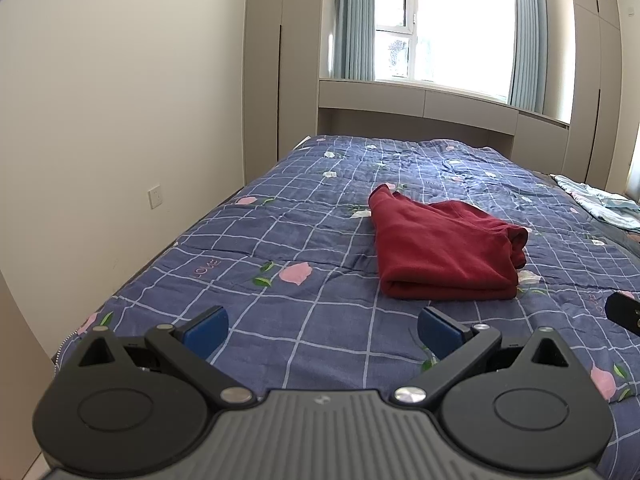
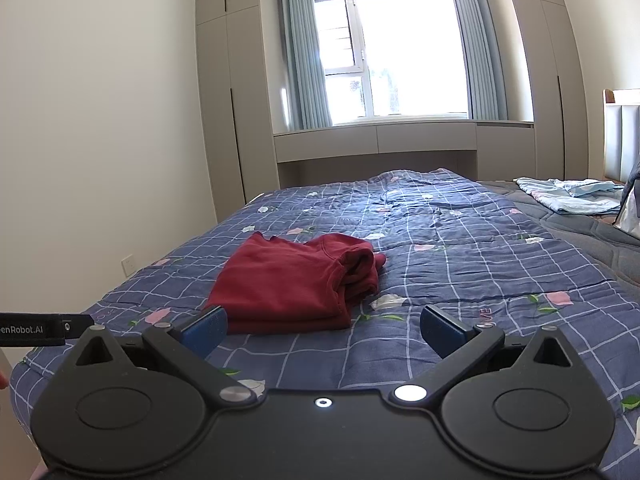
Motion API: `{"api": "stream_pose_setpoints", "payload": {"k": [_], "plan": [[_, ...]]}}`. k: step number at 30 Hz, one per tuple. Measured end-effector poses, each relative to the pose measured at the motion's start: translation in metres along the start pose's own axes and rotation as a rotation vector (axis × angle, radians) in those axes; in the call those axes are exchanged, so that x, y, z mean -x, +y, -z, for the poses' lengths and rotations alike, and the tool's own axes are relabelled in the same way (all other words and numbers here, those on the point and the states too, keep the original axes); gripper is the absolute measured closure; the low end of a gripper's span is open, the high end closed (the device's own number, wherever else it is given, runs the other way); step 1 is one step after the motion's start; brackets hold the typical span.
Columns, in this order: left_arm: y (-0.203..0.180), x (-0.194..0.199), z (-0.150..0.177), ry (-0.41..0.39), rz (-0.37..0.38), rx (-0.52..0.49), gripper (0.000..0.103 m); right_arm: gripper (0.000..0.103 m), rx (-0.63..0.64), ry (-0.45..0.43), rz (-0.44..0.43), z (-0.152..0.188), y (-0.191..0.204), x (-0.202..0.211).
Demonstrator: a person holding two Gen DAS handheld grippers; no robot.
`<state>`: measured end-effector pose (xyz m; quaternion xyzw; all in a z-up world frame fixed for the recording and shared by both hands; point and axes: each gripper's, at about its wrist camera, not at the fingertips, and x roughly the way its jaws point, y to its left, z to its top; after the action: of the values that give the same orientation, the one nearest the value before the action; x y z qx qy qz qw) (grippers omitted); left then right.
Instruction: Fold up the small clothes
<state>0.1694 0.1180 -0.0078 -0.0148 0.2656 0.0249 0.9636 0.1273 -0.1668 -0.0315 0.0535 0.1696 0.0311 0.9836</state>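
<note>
A dark red garment [image 1: 444,248] lies folded into a rough rectangle on the blue checked quilt [image 1: 304,240]; the right wrist view shows the red garment [image 2: 296,284] with bunched layers at its right end. My left gripper [image 1: 323,332] hovers open over the quilt, short of the garment and to its left, with nothing between its blue pads [image 1: 206,334]. My right gripper [image 2: 323,330] is open too, just in front of the garment's near edge, holding nothing. A black piece of the other tool [image 2: 40,329] shows at the left edge of the right wrist view.
A pale blue garment [image 2: 568,196] lies crumpled at the far right of the bed, near a padded headboard [image 2: 620,136]. Beige wardrobes [image 2: 228,92] and a window ledge [image 2: 376,136] stand beyond the bed. A white wall [image 1: 100,120] runs along the bed's left side.
</note>
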Motion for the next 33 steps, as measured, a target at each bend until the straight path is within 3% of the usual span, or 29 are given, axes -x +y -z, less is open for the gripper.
{"api": "stream_pose_setpoints", "payload": {"k": [15,25,33], "plan": [[0.0039,-0.0002,0.0009,0.005,-0.003,0.003,0.0,0.001,-0.008,0.009,0.004,0.0008,0.0022,-0.0033],[0.009,-0.0058,0.0004,0.057,-0.001,0.059,0.0,0.001,-0.01,0.012,0.006,0.0017,0.0018,-0.0048],[0.0053,-0.009,-0.0002,0.059,-0.021,0.031,0.0,0.001,-0.017,0.019,0.011,0.0023,0.0018,-0.0073]]}}
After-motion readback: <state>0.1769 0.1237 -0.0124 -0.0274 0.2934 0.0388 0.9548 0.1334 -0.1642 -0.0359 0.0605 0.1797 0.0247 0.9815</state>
